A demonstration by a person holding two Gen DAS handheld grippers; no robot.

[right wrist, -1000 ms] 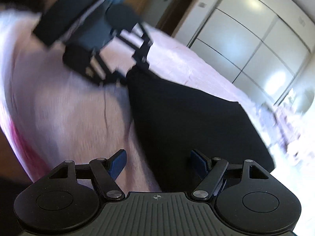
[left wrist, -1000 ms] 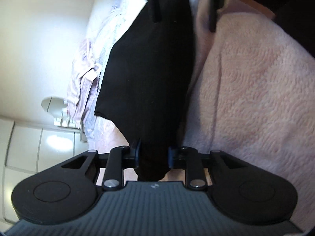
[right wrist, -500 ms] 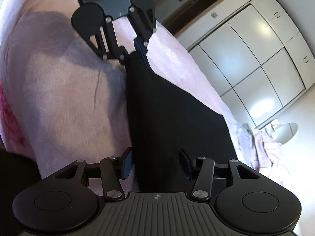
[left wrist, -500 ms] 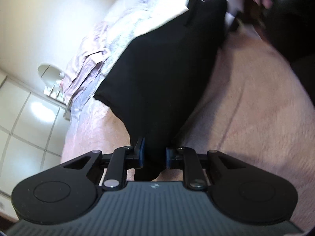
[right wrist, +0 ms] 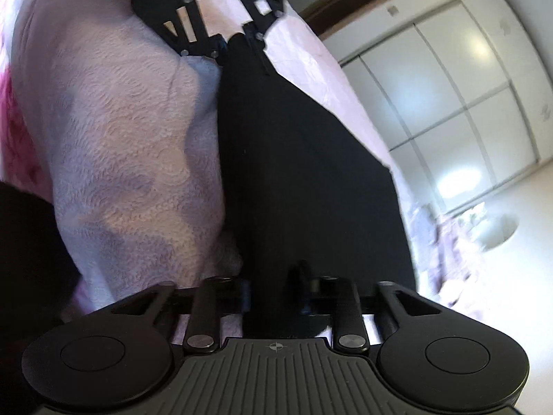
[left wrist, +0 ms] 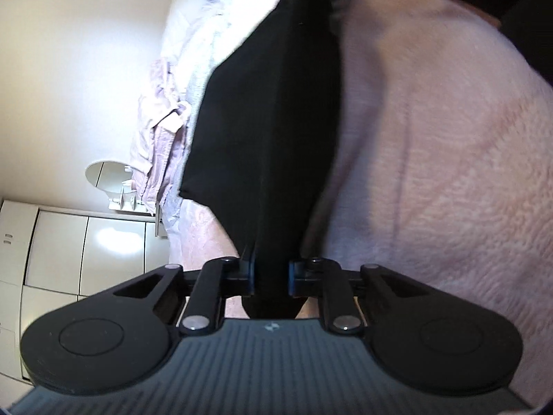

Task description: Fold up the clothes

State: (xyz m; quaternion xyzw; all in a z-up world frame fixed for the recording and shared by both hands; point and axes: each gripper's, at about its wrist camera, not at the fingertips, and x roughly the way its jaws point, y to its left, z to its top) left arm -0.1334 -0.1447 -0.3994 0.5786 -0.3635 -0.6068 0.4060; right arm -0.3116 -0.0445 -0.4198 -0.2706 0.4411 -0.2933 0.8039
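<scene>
The right tool [right wrist: 273,294], wide a second ago, is now closed on the black cloth garment [right wrist: 297,159]. The opposite end is held by the left tool [left wrist: 271,276]. The garment is stretched above the pink textured bed cover [left wrist: 432,138]; folding can proceed.

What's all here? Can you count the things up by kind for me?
Black garments: 1, the black garment
Claws: 2, left claw and right claw
Pink bedspreads: 1, the pink bedspread
Rumpled pink clothes piles: 1, the pink clothes pile
Total: 5
</scene>
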